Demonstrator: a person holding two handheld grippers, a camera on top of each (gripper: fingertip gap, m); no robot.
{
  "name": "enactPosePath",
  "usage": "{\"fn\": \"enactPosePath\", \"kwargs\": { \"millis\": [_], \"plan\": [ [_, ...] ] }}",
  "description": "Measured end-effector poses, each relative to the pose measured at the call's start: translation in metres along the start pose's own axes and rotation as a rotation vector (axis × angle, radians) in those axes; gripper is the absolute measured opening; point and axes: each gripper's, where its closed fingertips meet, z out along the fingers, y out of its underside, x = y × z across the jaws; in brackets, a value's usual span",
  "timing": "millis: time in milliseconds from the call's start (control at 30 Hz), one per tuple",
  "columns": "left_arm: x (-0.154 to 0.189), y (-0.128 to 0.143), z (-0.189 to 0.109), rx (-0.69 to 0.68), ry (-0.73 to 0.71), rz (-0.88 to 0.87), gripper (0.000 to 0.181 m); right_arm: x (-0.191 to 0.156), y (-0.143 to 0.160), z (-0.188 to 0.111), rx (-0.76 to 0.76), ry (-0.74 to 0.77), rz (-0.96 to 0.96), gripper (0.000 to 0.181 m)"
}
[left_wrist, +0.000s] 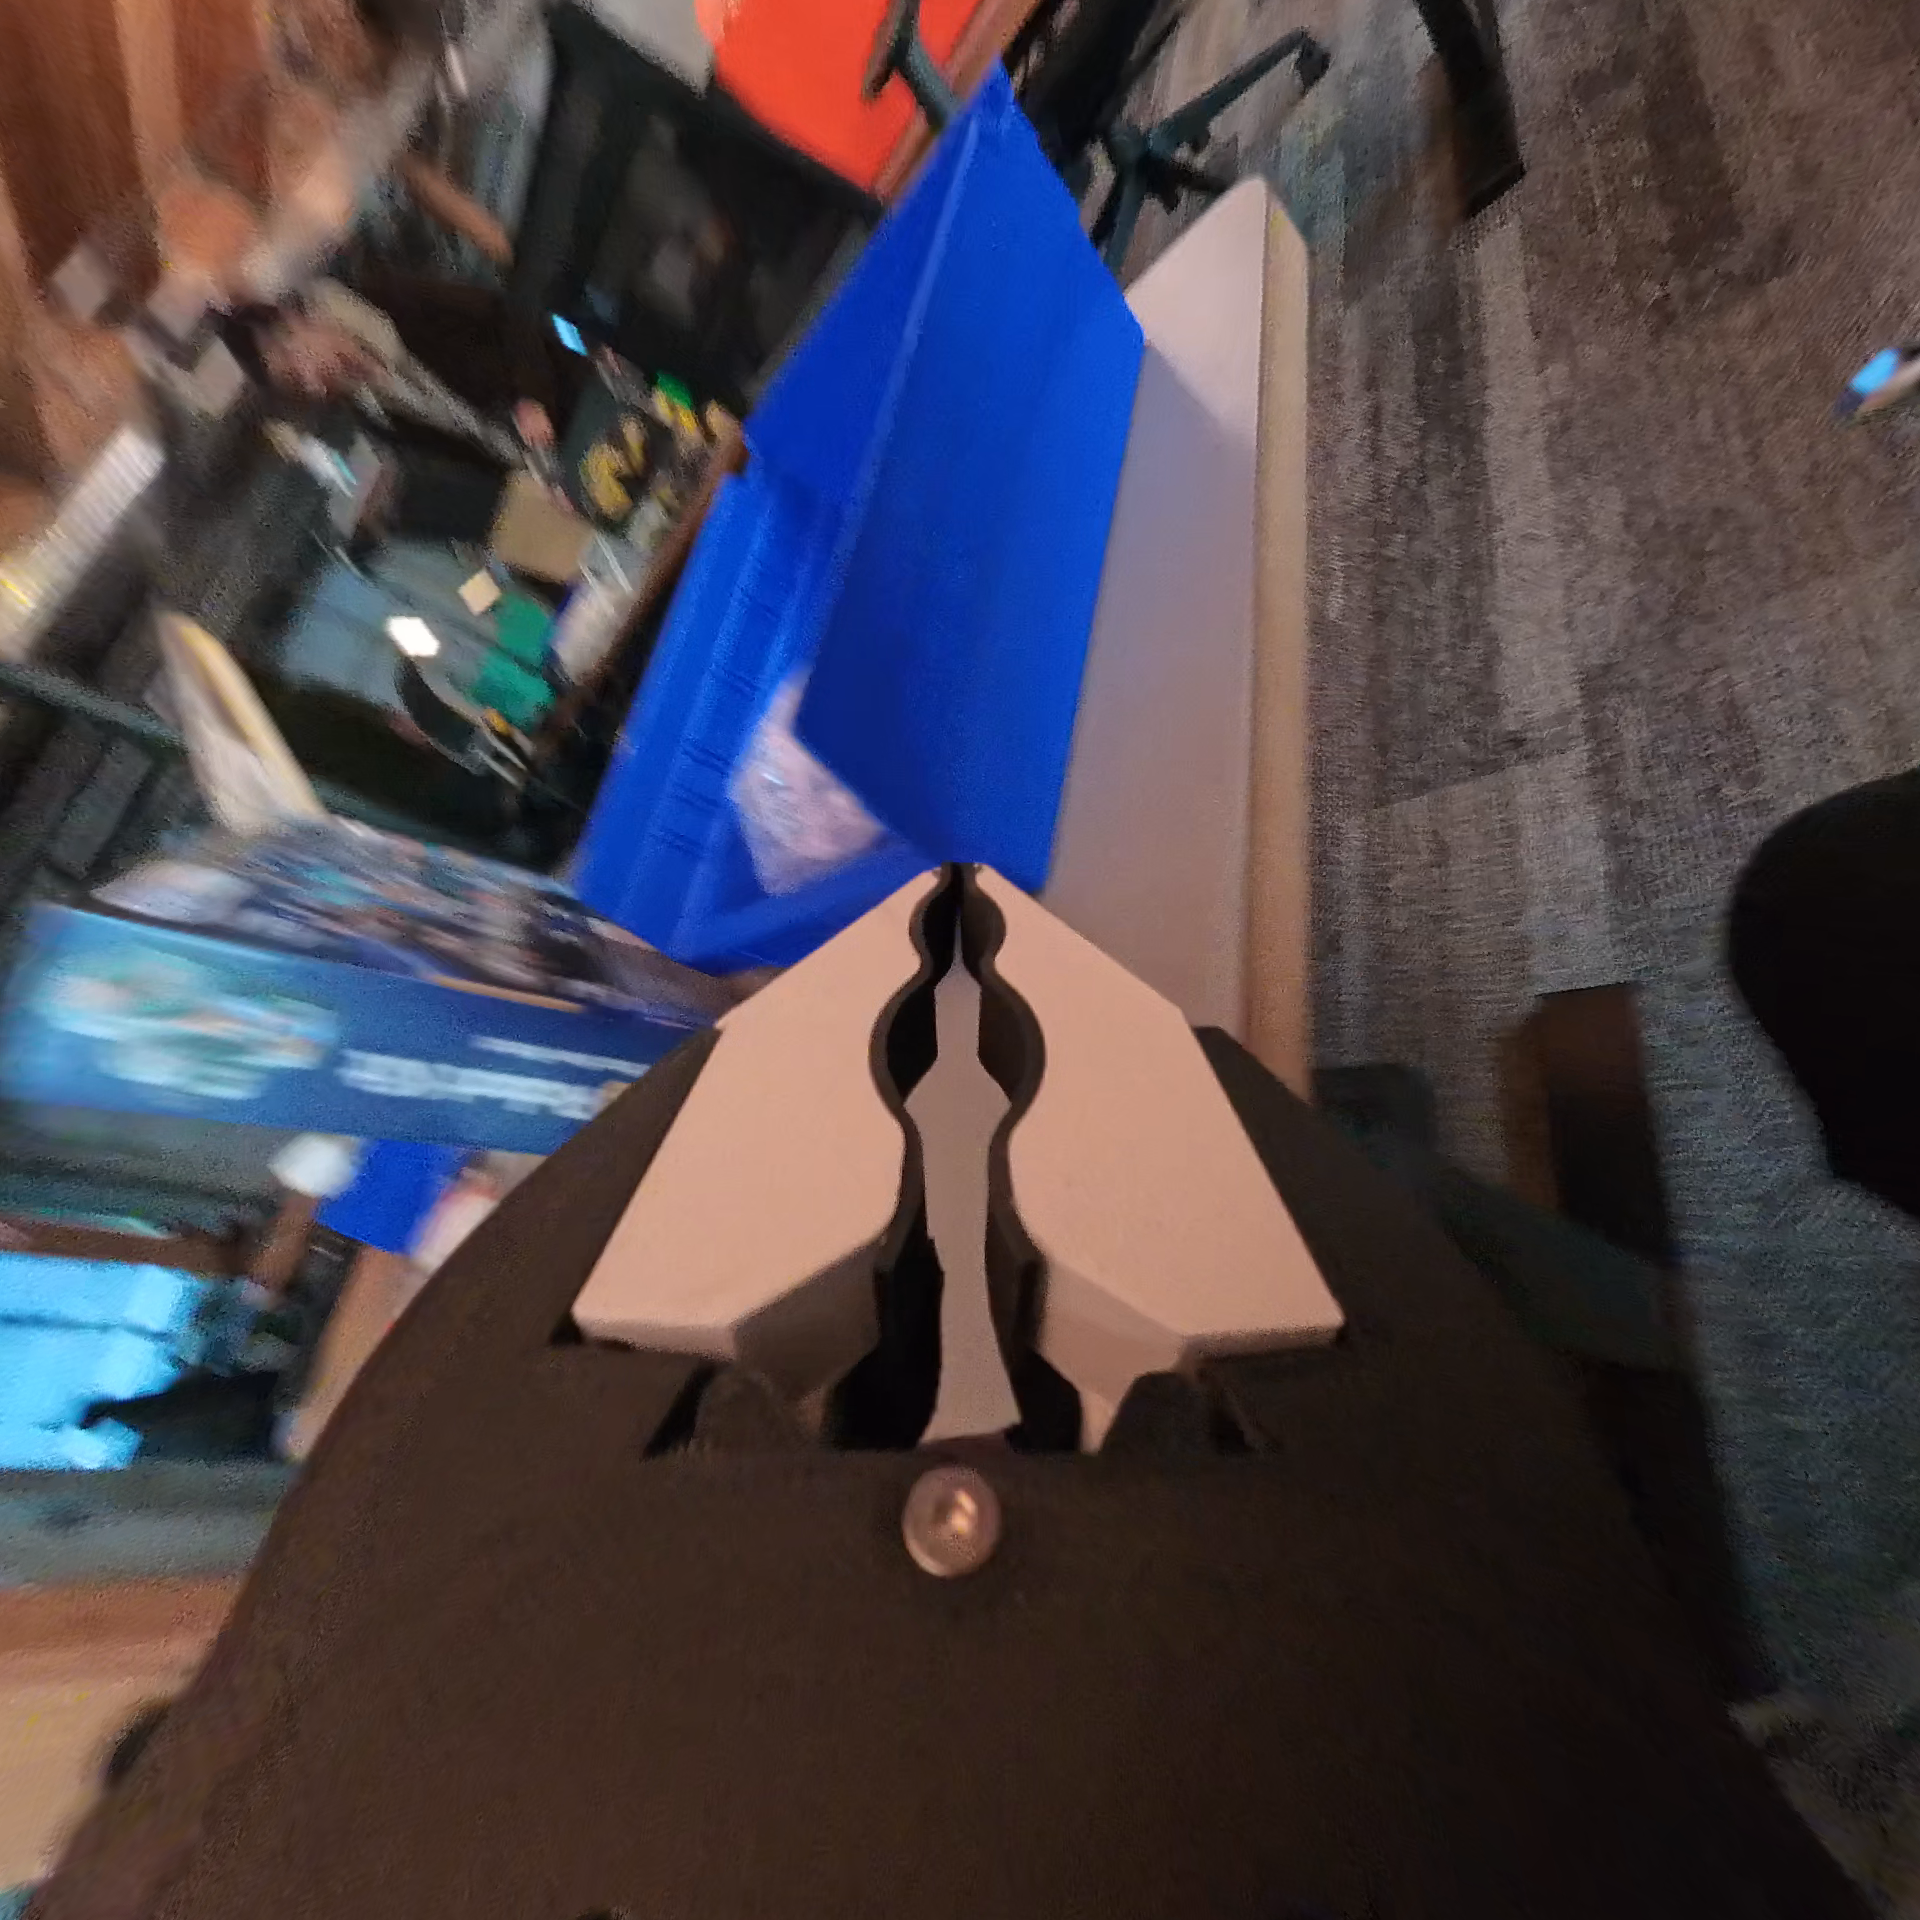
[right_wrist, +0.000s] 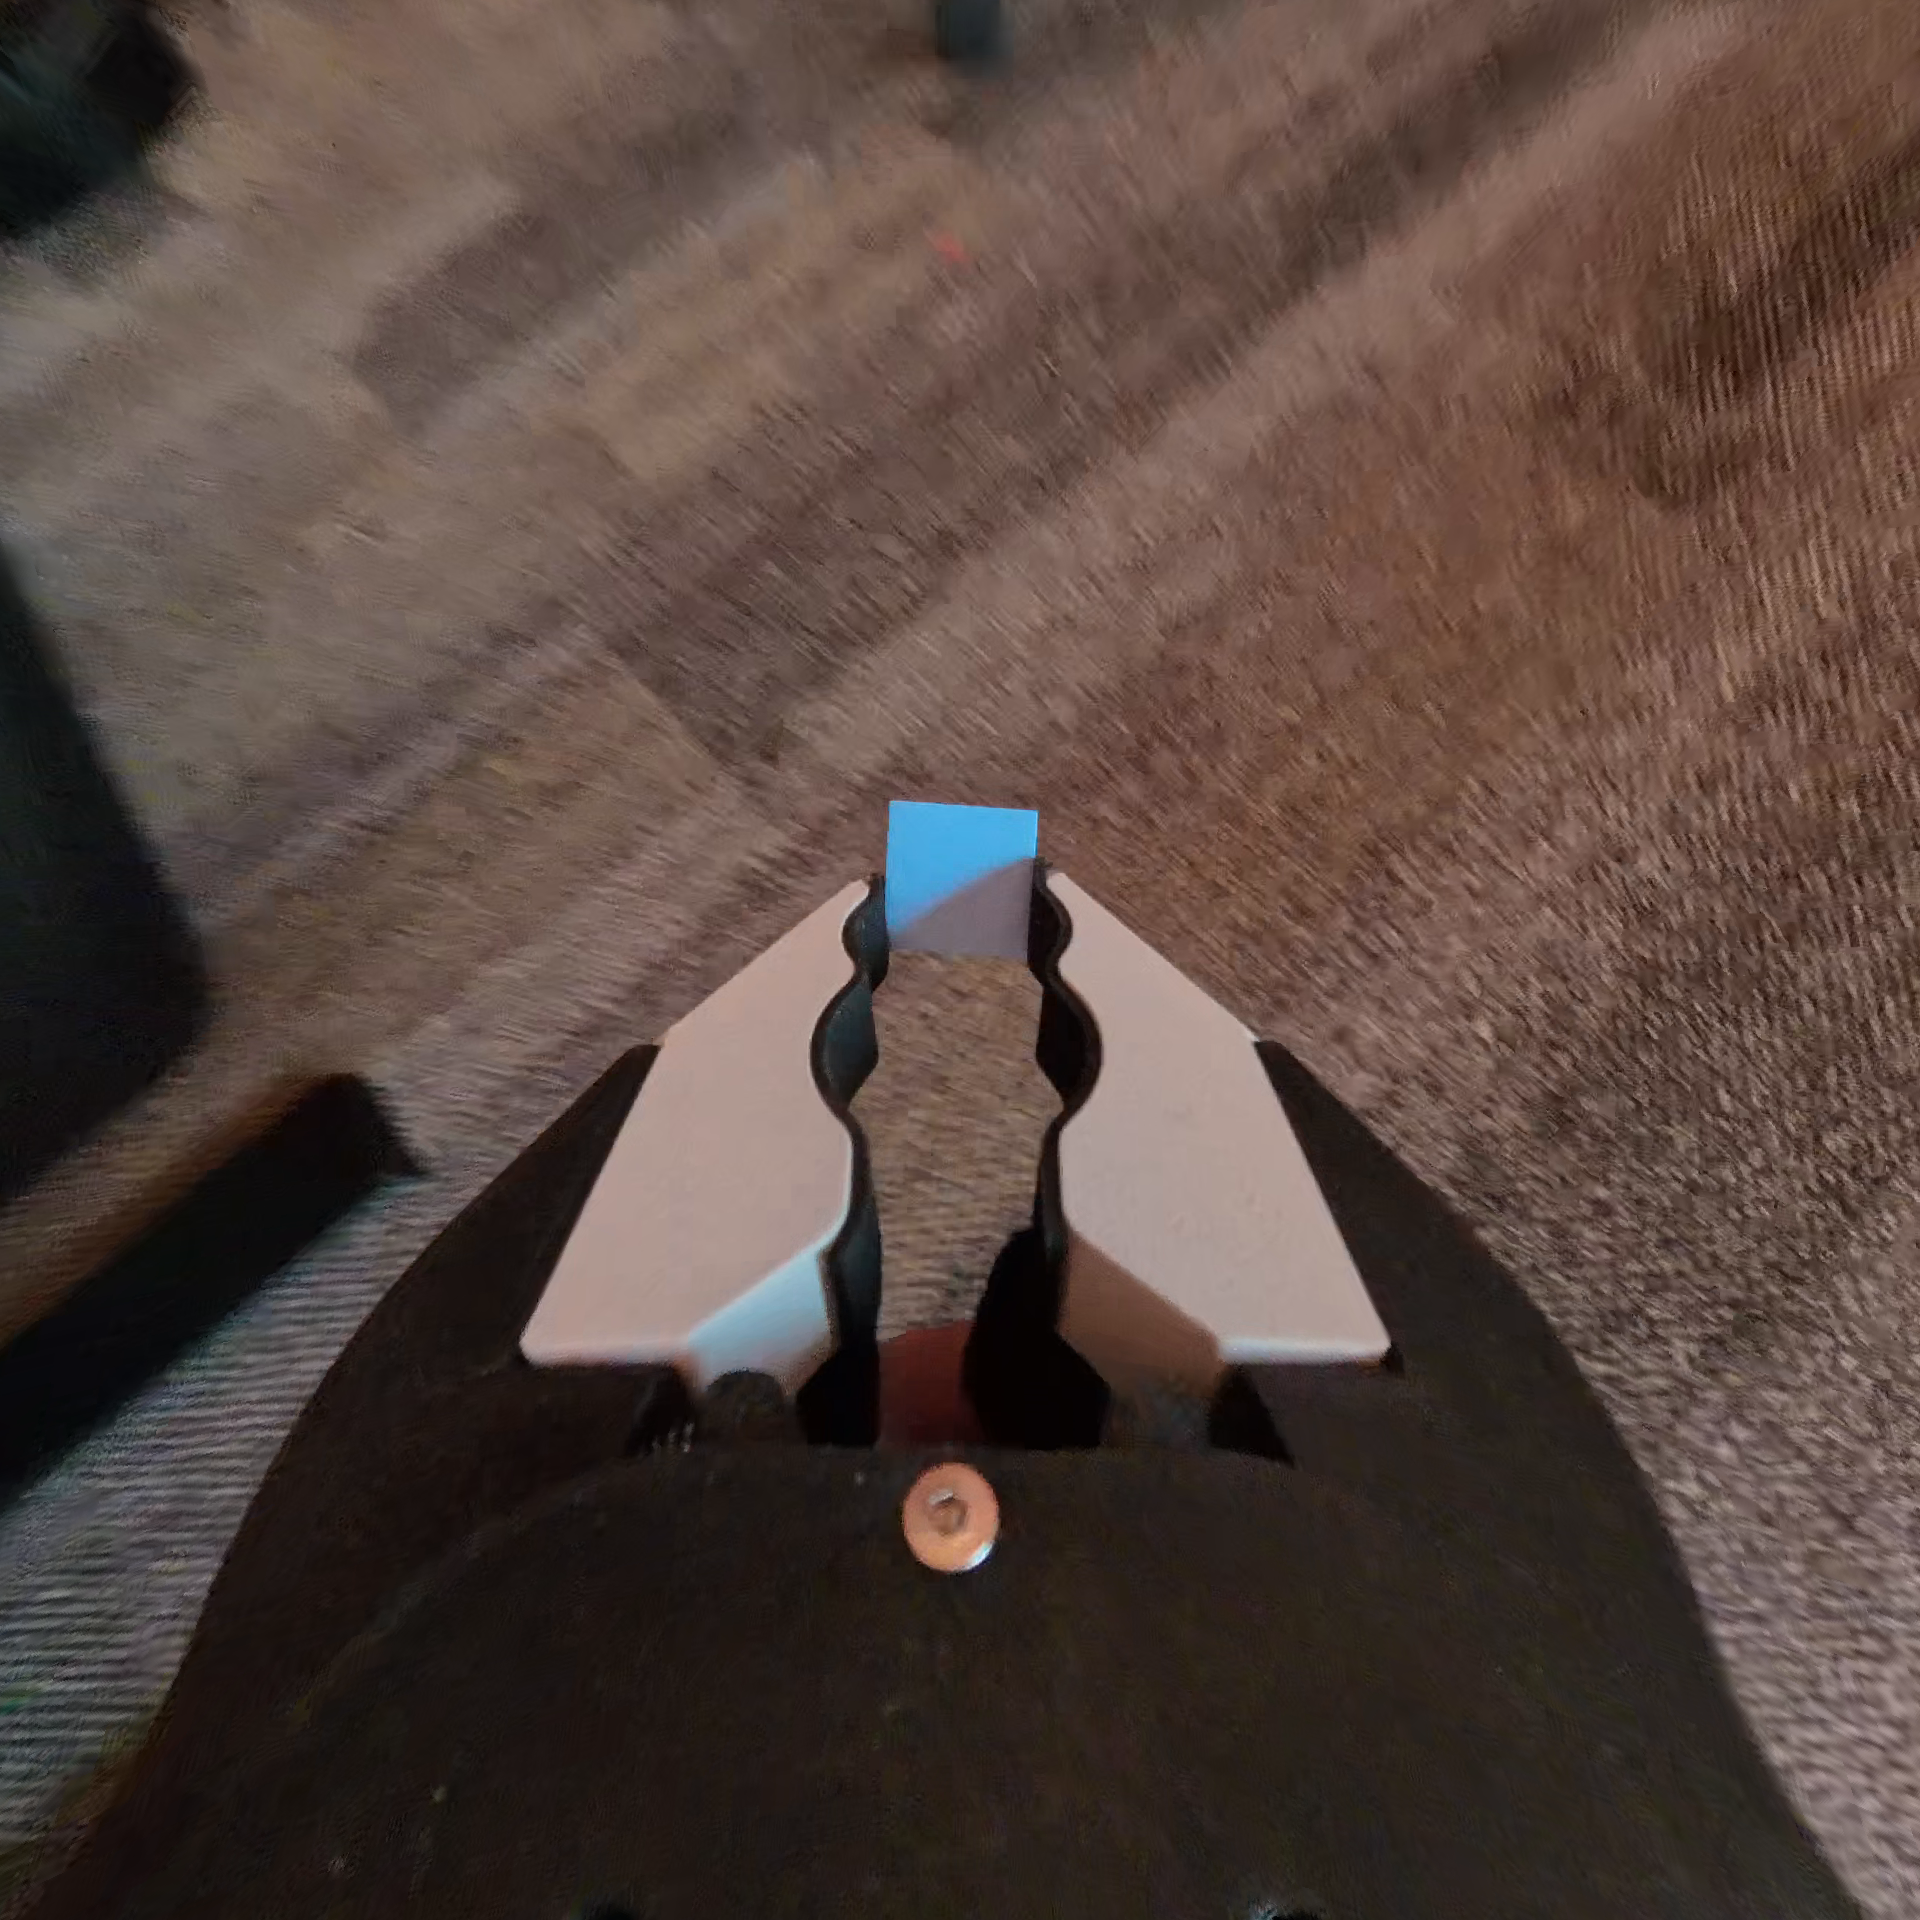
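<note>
Left wrist view showed the left claw (left_wrist: 958, 883) pinched tight on a blue bin's (left_wrist: 935, 499) wall beside a white desk (left_wrist: 1195, 623). The right claw (right_wrist: 961, 894) gripped a small blue-and-white block (right_wrist: 961, 878) over blurred carpet (right_wrist: 1351, 520).

Right tongs (right_wrist: 961, 894) clamping small blue square piece (right_wrist: 961, 868) at tips, blurred carpet (right_wrist: 1351, 520) beyond

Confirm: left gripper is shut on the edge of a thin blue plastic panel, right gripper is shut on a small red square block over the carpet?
Not quite. The small square block between the right gripper's fingertips is light blue, not red, as the right wrist view shows, above the grey-brown carpet. The rest holds: the left gripper is shut on the edge of the thin blue plastic panel.
</note>
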Motion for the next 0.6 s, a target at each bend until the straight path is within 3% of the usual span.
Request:
{"fn": "enactPosePath", "kwargs": {
  "millis": [133, 200, 300, 400, 500, 600],
  "plan": [
    [-0.065, -0.027, -0.079, 0.177, -0.044, 0.035, 0.0, -0.117, -0.069, -0.067, 0.136, -0.105, -0.041, 0.026],
    [-0.104, -0.014, -0.12, 0.184, -0.153, 0.101, 0.0, -0.168, -0.101, -0.098, 0.202, -0.135, -0.123, 0.026],
    [-0.165, 0.031, -0.173, 0.152, -0.319, 0.118, 0.0, -0.22, -0.144, -0.141, 0.288, -0.151, -0.14, 0.026],
    [-0.21, 0.097, -0.21, 0.108, -0.43, 0.033, 0.0, -0.25, -0.178, -0.181, 0.38, -0.124, -0.145, 0.026],
    [-0.233, 0.163, -0.234, 0.054, -0.487, -0.035, 0.0, -0.277, -0.198, -0.217, 0.454, -0.103, -0.157, 0.026],
    [-0.238, 0.21, -0.244, 0.042, -0.478, -0.081, 0.0, -0.3, -0.21, -0.255, 0.522, -0.072, -0.175, 0.026]
  ]
}}
